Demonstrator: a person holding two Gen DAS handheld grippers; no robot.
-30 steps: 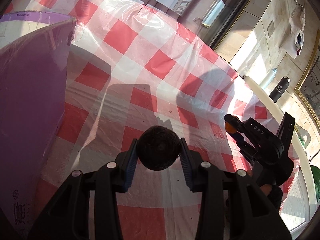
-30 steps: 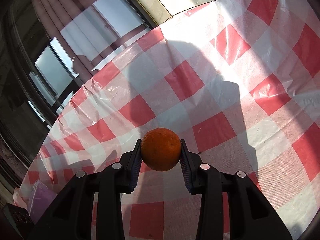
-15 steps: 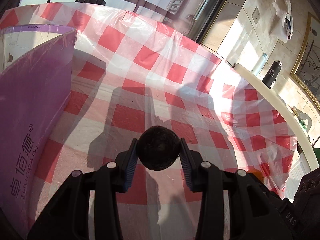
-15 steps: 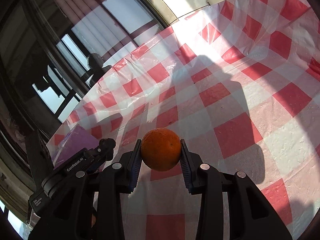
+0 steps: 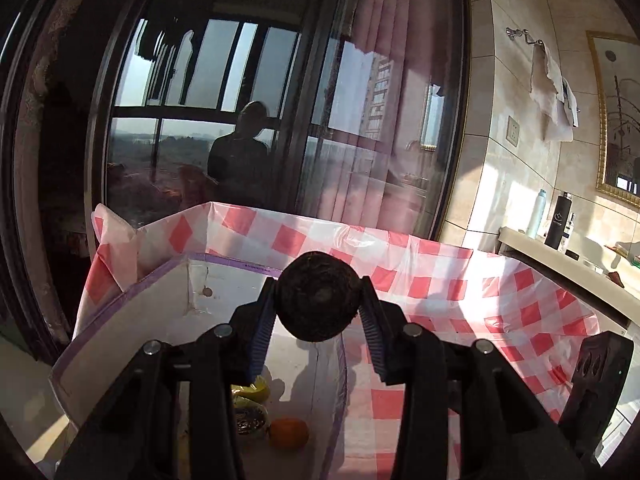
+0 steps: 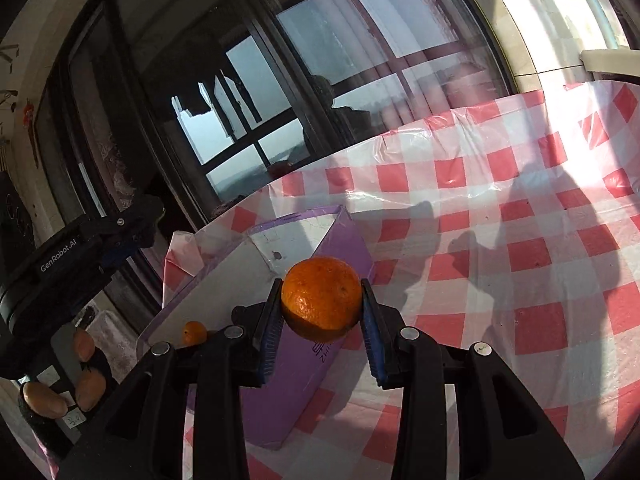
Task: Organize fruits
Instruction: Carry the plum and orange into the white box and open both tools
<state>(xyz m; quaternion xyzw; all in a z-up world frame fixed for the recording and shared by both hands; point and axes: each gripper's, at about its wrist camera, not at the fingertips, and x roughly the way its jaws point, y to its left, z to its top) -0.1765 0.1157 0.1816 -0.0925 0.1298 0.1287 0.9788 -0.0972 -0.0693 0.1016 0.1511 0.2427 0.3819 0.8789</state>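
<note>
My left gripper [image 5: 319, 308] is shut on a dark round fruit [image 5: 319, 296] and hangs over the open purple box [image 5: 120, 304]. Down inside the box lie an orange [image 5: 289, 433], a yellow fruit [image 5: 250, 390] and a shiny dark one [image 5: 250, 420]. My right gripper [image 6: 322, 310] is shut on an orange [image 6: 322, 298], above the near side of the same purple box [image 6: 280, 380]; a small orange [image 6: 194, 333] shows inside it. The left gripper's body [image 6: 72, 256] and the fingers [image 6: 84, 344] of a hand sit at the left of the right wrist view.
The red-and-white checked cloth [image 6: 500, 264] covers the table right of the box. A large dark window [image 5: 240, 120] stands just behind the table. Bottles [image 5: 558, 220] stand on a ledge at the far right, and part of the right gripper's body [image 5: 596, 372] shows at lower right.
Both grippers rose and swung left toward the purple box, each still holding its fruit. The left one now hangs over the box opening, and the box's contents have come into view.
</note>
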